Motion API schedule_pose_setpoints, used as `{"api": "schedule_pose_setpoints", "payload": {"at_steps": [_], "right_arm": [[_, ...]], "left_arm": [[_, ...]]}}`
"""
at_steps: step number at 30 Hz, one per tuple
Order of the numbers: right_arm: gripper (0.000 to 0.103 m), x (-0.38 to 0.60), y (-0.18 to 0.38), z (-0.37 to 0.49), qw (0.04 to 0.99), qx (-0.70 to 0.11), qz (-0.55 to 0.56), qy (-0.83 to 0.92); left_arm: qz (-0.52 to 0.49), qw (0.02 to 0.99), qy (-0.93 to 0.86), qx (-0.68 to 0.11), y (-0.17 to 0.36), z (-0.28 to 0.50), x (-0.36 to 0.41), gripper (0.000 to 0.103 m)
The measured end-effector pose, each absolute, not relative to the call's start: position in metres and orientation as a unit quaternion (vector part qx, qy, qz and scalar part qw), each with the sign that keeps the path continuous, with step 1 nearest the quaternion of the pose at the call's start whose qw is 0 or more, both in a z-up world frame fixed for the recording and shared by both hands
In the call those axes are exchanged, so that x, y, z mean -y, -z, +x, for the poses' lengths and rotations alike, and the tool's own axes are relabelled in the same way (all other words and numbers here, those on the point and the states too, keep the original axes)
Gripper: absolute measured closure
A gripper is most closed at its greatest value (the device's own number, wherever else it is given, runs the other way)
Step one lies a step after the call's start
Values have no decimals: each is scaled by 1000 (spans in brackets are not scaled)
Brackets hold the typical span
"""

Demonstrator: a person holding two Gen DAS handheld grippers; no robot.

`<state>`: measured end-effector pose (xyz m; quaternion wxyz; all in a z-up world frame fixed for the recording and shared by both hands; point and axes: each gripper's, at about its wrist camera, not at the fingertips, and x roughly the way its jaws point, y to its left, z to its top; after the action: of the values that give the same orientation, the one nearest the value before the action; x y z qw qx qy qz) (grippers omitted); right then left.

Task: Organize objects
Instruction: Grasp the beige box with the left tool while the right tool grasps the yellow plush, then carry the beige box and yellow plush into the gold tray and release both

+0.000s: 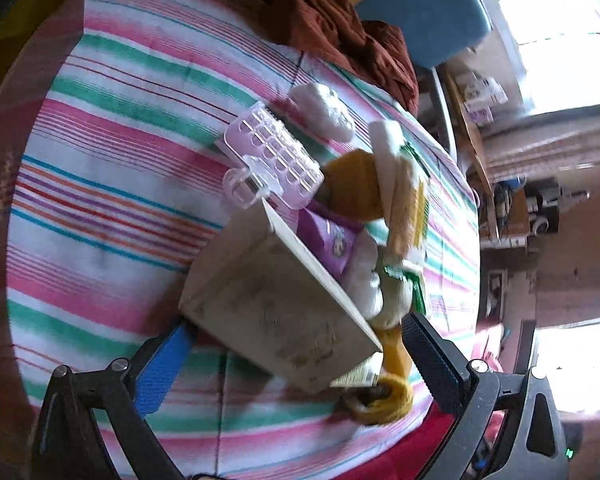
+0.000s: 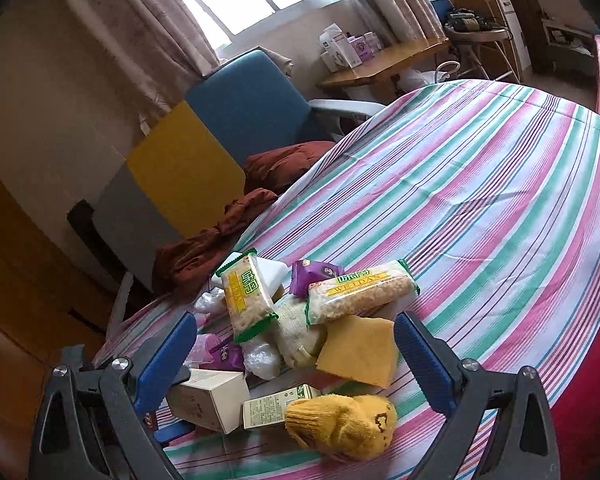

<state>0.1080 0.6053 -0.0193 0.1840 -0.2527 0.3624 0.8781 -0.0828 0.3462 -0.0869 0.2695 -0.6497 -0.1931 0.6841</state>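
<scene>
Snack packs, socks and boxes heaped on striped bed (image 1: 112,128). Left wrist: left claw (image 1: 300,352) spread wide around tipped cardboard box (image 1: 276,300), gripping nothing. Right wrist: right claw (image 2: 296,360) wide open too, hovering over yellow sock (image 2: 340,426), rice-cracker pack (image 2: 360,296).

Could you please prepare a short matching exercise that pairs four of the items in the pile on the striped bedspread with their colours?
Things:
1. knitted sock
2. small snack packet
3. cardboard box
4. perforated plastic case

Colours:
A. translucent pink
B. off-white
C. mustard yellow
D. purple

Pairs: 1-C, 2-D, 3-B, 4-A
</scene>
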Motion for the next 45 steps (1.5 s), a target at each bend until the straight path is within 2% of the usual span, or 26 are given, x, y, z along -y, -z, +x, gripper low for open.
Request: {"api": "schedule_pose_setpoints", "payload": {"at_steps": [2, 4, 6, 10, 14, 17, 24, 26, 28, 31, 38, 45], "right_arm": [[2, -606, 20, 108, 181, -363, -255, -878], [2, -606, 21, 107, 183, -363, -260, -876], [2, -607, 22, 106, 182, -364, -266, -874], [2, -610, 27, 101, 179, -367, -295, -864], [2, -611, 41, 81, 154, -366, -389, -831], [7, -604, 49, 70, 142, -347, -448, -812], [20, -586, 67, 54, 163, -281, -542, -775], [28, -586, 73, 51, 165, -275, -558, -766], [42, -582, 77, 47, 165, -259, -571, -761], [52, -579, 76, 51, 172, -251, -566, -766], [57, -578, 51, 91, 175, -276, -499, -803], [57, -528, -8, 71, 75, -245, -429, -866]], "left_arm": [[-655, 264, -680, 198, 93, -85, -348, 6], [-656, 265, -677, 199, 99, -85, -347, 15], [-659, 276, -670, 200, 102, -85, -345, 29], [-650, 309, -667, 194, 100, -80, -345, 39], [-621, 340, -694, 134, 81, -71, -348, 44], [-603, 352, -708, 104, 75, -66, -341, 48], [-558, 381, -735, 50, 58, -52, -333, 52], [-544, 389, -743, 37, 52, -49, -335, 52], [-538, 396, -743, 34, 49, -46, -334, 52], [-531, 402, -746, 32, 44, -45, -331, 52], [-497, 409, -765, 37, 17, -39, -301, 52], [-453, 375, -807, 54, -11, -39, -225, 52]]}}
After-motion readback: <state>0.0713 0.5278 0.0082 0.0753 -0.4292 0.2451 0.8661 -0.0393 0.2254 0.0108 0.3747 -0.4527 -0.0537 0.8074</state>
